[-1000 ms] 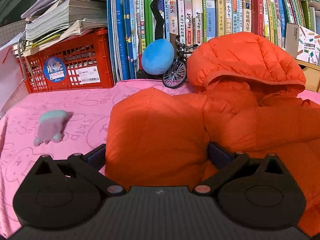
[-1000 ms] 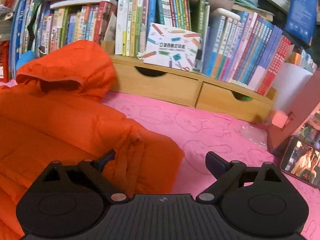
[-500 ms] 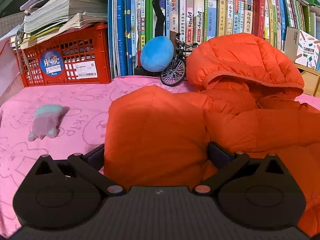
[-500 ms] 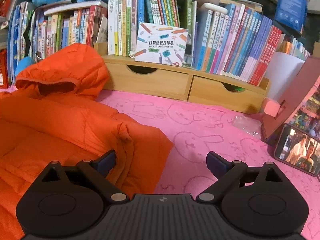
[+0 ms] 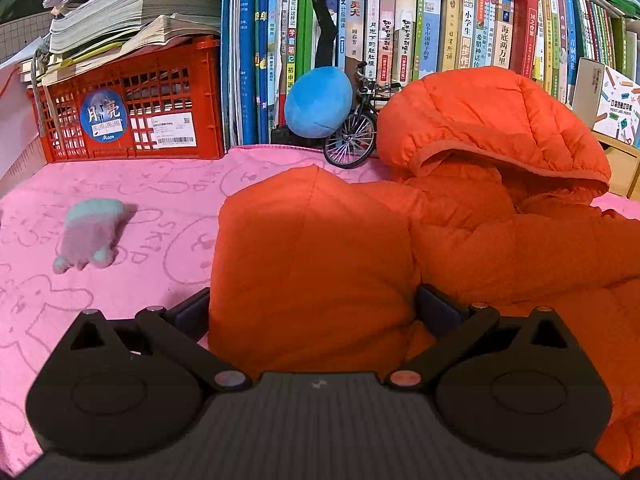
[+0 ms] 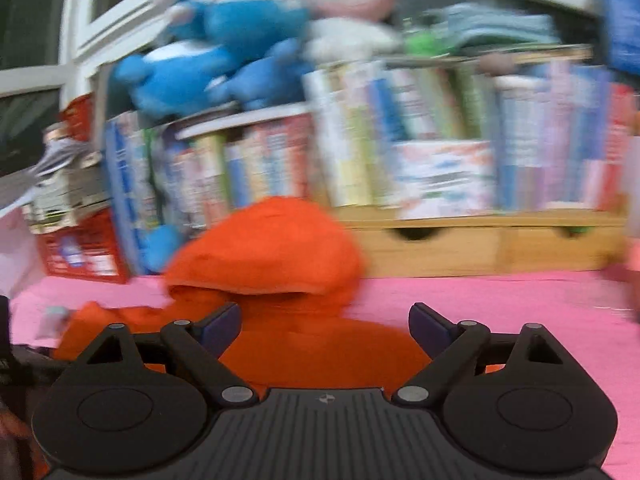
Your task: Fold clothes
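Lying on the pink cloth (image 5: pixel 168 184) that covers the desk, the orange jacket (image 5: pixel 500 248) has its hood (image 5: pixel 480 120) propped up toward the row of books (image 5: pixel 440 32) at the back. A fold of the jacket bulges up between the fingers of the left gripper (image 5: pixel 312 304); the 2 dark pads sit against either side of that fold, so the left fingers are closed on the jacket, wide as they stand.

The right-wrist view is blurred by motion. The right gripper (image 6: pixel 324 320) hangs above the jacket (image 6: pixel 320 344), pointing toward the hood (image 6: pixel 268 244). Its fingers are spread wide with nothing pinched between them, the orange cloth only showing behind the gap; they have just narrowed a little.

On the left of the cloth lies a small grey-and-teal plush (image 5: pixel 88 236), well apart from the jacket. Behind it a red crate (image 5: pixel 132 108) carries a stack of papers (image 5: pixel 132 12). A blue ball (image 5: pixel 318 102) and a toy bicycle (image 5: pixel 356 128) stand just beside the hood, at the foot of the books. In the right view, blue plush toys (image 6: pixel 208 64) and a pink-faced doll (image 6: pixel 352 4) rest on top of the books, and a wooden drawer unit (image 6: pixel 480 244) sits to the right of the hood.
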Tool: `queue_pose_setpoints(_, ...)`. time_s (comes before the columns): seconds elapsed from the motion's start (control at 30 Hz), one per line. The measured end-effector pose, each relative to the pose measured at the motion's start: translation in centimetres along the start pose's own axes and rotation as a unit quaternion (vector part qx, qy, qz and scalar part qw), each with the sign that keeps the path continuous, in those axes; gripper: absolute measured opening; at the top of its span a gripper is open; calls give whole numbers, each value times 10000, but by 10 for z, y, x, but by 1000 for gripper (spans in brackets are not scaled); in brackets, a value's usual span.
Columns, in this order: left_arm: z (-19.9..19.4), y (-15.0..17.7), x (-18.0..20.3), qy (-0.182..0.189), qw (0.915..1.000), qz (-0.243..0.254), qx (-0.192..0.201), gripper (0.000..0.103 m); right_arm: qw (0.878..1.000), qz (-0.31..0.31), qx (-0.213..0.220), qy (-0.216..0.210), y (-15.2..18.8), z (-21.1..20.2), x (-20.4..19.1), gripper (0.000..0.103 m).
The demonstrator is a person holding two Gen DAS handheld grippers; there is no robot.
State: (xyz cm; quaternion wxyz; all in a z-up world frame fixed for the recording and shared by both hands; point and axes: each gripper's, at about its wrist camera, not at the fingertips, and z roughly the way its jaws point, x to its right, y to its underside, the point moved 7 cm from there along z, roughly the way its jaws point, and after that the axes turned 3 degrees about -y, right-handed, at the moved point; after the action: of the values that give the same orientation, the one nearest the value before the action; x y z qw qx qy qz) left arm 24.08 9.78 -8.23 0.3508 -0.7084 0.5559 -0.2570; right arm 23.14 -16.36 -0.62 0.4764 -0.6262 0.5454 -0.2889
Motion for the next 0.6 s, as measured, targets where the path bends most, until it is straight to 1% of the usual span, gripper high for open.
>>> queue_pose_setpoints(0.07, 1, 0, -1, -7, 10000, -27, -29, 103, 9991, 31, -239, -348, 3, 34, -29, 91)
queue_pose_setpoints(0.13, 3, 1, -3, 14, 9999, -84, -74, 103, 9973, -195, -544, -458, 12, 61, -55, 90)
queue_pose_setpoints(0.2, 3, 1, -4, 46, 9998, -149, -109, 103, 9946, -648, -786, -219, 23, 79, -67, 90)
queue_pose_setpoints(0.23, 4, 1, -5, 58, 9998, -164, -118, 103, 9928, -843, -851, -68, 28, 83, -63, 90)
queue_pose_setpoints(0.27, 4, 2, -5, 67, 9998, -170, -123, 103, 9906, -1019, -912, 71, 33, 86, -58, 93)
queue_pose_setpoints(0.3, 4, 2, -5, 69, 9998, -165, -126, 103, 9907, -993, -927, 87, 35, 85, -47, 94)
queue_pose_setpoints(0.4, 4, 2, -4, 85, 9998, -158, -133, 103, 9932, -695, -897, 263, 33, 73, -4, 94)
queue_pose_setpoints(0.5, 4, 2, -5, 92, 9997, -164, -135, 103, 9899, -767, -781, 898, 32, 52, 37, 95)
queue_pose_setpoints(0.57, 4, 2, -5, 93, 9997, -164, -136, 103, 9869, -538, -794, 1296, 33, 43, 66, 101)
queue_pose_setpoints(0.6, 4, 2, -5, 95, 9997, -162, -135, 103, 9862, -310, -808, 1411, 34, 38, 82, 103)
